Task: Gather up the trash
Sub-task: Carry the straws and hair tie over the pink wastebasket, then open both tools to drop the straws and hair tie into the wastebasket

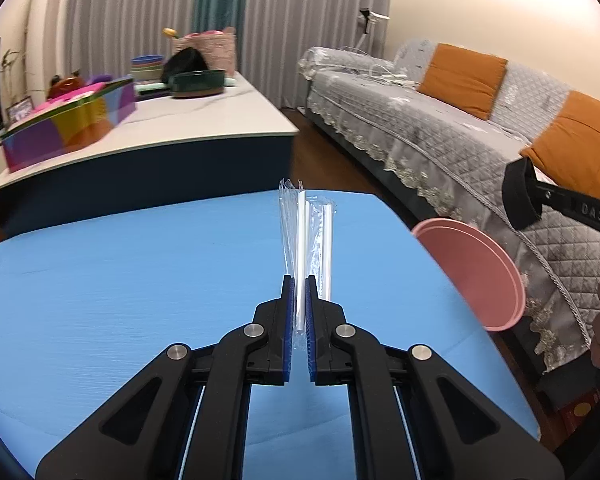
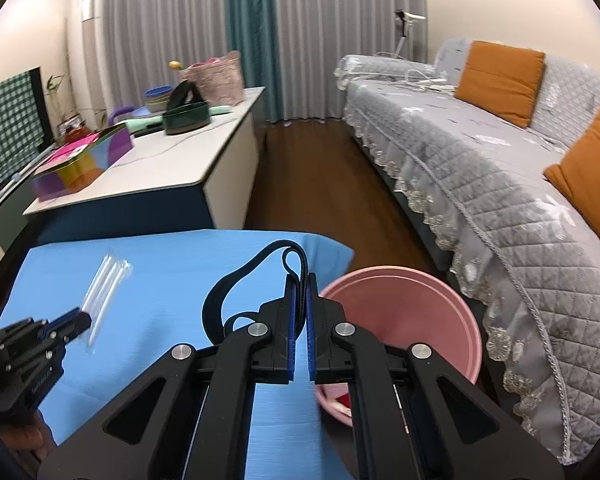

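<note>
My left gripper (image 1: 299, 280) is shut on a clear plastic packet of white straws (image 1: 314, 236), which sticks out forward over the blue table (image 1: 120, 280). In the right wrist view the left gripper (image 2: 82, 320) and the straw packet (image 2: 106, 286) show at the left. My right gripper (image 2: 300, 280) is shut on a black toothed belt (image 2: 236, 284) that loops up and to the left over the blue table (image 2: 160, 280). A pink bin (image 2: 404, 320) stands just right of the table, below and right of the right gripper; it also shows in the left wrist view (image 1: 476, 272).
A grey quilted sofa (image 2: 480, 168) with orange cushions runs along the right. A white-topped low cabinet (image 2: 160, 168) behind the table carries a colourful box, bowls and a dark green basin. Wooden floor (image 2: 320, 184) lies between them.
</note>
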`<state>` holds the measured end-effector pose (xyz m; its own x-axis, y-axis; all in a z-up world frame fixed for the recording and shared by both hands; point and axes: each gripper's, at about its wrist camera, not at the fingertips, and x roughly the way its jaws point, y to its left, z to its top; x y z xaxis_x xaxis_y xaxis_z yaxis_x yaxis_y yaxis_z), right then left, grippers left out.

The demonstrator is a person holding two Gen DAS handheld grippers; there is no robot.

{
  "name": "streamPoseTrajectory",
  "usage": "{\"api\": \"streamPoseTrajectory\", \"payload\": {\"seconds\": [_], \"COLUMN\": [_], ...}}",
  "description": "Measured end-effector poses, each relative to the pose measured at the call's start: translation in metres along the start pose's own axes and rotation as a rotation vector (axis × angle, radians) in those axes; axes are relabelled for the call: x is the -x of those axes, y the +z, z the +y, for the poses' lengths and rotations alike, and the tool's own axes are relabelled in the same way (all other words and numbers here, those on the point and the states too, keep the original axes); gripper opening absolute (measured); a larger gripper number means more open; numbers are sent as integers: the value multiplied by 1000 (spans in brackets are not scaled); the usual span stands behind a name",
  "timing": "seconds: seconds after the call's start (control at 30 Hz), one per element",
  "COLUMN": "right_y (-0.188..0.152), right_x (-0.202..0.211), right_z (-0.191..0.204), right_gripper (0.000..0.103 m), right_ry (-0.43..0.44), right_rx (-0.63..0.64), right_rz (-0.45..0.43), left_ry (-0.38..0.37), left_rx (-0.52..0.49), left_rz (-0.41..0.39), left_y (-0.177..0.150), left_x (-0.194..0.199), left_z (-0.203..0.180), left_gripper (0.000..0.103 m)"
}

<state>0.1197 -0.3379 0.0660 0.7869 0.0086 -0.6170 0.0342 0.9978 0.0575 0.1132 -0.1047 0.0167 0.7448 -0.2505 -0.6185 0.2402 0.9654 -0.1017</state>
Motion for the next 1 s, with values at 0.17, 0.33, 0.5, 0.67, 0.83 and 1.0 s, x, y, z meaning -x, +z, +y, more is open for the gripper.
{"api": "streamPoseTrajectory", "payload": {"seconds": [0.17, 0.33, 0.5, 0.67, 0.83, 1.0], "right_y": [4, 7, 11, 13, 11, 8], "right_x": [3, 3, -2, -9, -18, -27], "right_z": [-27, -58, -84, -102, -108, -117], "right_gripper": [5, 5, 5, 5, 5, 5], "right_ry": [-56, -105, -139, -149, -164, -173], "right_rx": [-23, -63, -100, -140, -137, -162], "right_rz": [-24, -38, -39, -29, -17, 3], "left_ry": [-48, -90, -138, -186, -215, -232], "left_rx": [-19, -32, -44, -89, -117, -133], "left_rz": [19, 16, 19, 17, 14, 24], "left_y": [6, 20, 35, 48, 58, 63], "left_x": [-14, -26, -46, -64, -83, -103], "left_z": [-30, -56, -89, -124, -152, -169], "left_gripper": [6, 6, 6, 6, 6, 6]}}
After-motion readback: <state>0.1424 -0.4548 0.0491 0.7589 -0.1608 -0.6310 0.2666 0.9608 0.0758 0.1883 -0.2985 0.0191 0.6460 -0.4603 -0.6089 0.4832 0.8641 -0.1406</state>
